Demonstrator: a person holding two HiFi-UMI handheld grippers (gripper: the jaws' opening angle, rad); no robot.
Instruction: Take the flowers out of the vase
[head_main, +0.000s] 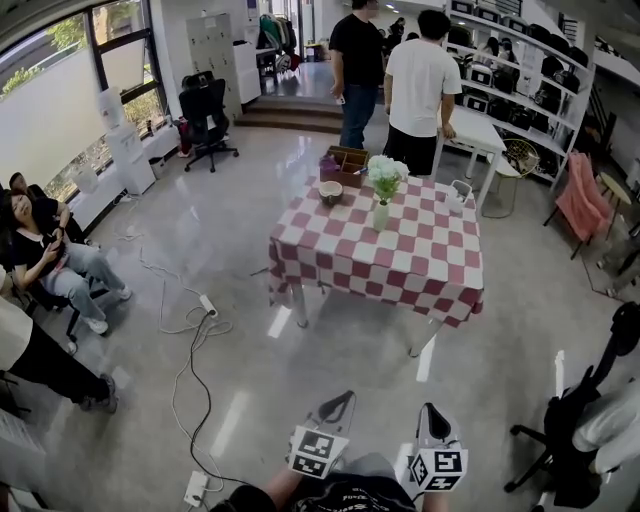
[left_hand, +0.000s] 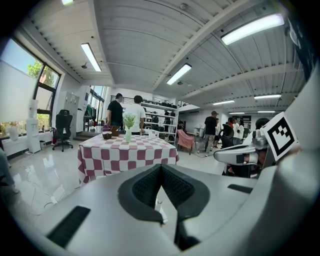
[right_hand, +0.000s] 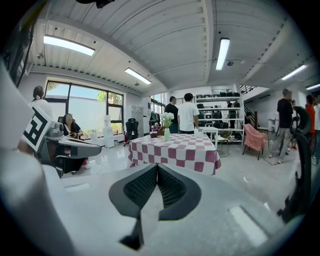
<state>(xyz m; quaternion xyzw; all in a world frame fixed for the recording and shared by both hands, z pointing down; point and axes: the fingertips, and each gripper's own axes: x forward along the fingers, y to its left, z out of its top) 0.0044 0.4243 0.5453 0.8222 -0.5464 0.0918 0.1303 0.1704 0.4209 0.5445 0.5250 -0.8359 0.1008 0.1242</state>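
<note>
While both hand-held grippers hang low at the bottom edge of the head view, well apart from the furniture, the white and pale green flowers (head_main: 386, 175) stand upright in a slim pale green vase (head_main: 381, 215). The vase rests on the tabletop (head_main: 410, 265), which is covered by a red-and-white checked cloth, toward its far side. Just beyond it on the same tabletop sit a small dark bowl (head_main: 331, 190) and an open brown wooden box (head_main: 348, 159).

The left hand-held gripper (head_main: 346, 397) has its ribbed black jaws brought together at the tips, with nothing between them. The right hand-held gripper (head_main: 429, 409) is likewise fully closed and empty. Both point across the glossy grey floor (head_main: 250, 360) toward the table, each with its square-marker cube near the person's hands.

Behind the table a person in a black shirt (head_main: 357, 55) and a person in a white shirt (head_main: 421, 85) stand with their backs turned. A seated person in jeans (head_main: 48, 258) is at the left by the windows, and a white cable with a power strip (head_main: 197, 330) trails over the floor between that person and the table. A black office chair (head_main: 206, 112) stands near the far window.
</note>
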